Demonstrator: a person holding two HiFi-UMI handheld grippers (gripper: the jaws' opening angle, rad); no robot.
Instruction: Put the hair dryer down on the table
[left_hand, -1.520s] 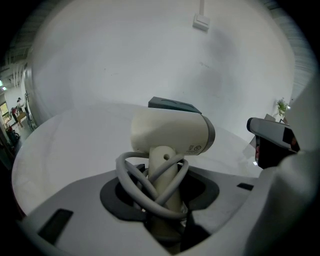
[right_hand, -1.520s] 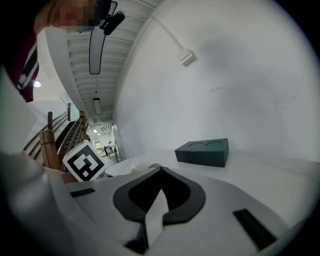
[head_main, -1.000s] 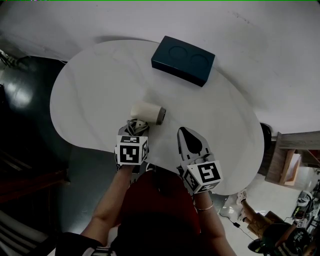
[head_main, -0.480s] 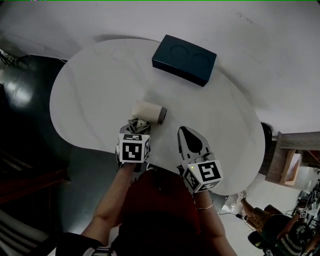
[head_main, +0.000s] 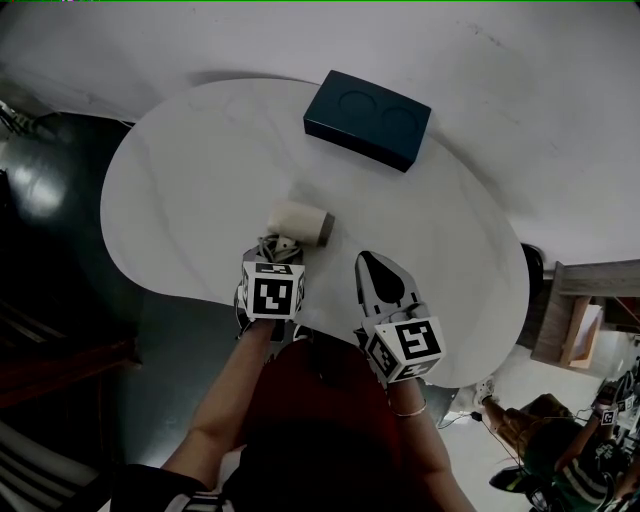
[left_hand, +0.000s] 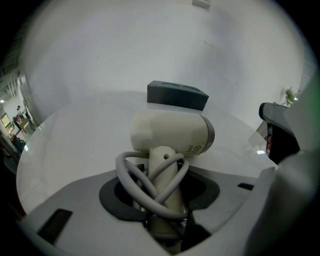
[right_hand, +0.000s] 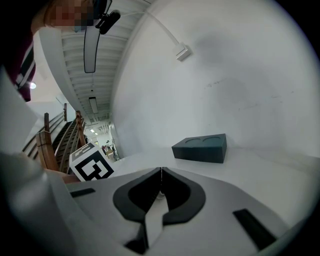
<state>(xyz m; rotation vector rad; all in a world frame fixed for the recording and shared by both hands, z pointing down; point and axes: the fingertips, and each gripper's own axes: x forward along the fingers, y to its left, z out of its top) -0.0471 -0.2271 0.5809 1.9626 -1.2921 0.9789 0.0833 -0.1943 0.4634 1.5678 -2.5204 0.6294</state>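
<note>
Nearest to us, our left tool is clamped on the handle of the cream hair dryer. The grey cord is looped round that handle between the jaws. Our right tool sits near it on the right, its jaws pressed together with nothing between them. In the head view both tools are at the near edge of the white table. The hair dryer's barrel lies sideways over the tabletop just past the left tool, its dark end pointing right. We cannot tell whether the barrel touches the table. Farther back, well apart from the hair dryer, a dark blue box with two round hollows in its top rests on the table near the far edge, close to the white wall.
</note>
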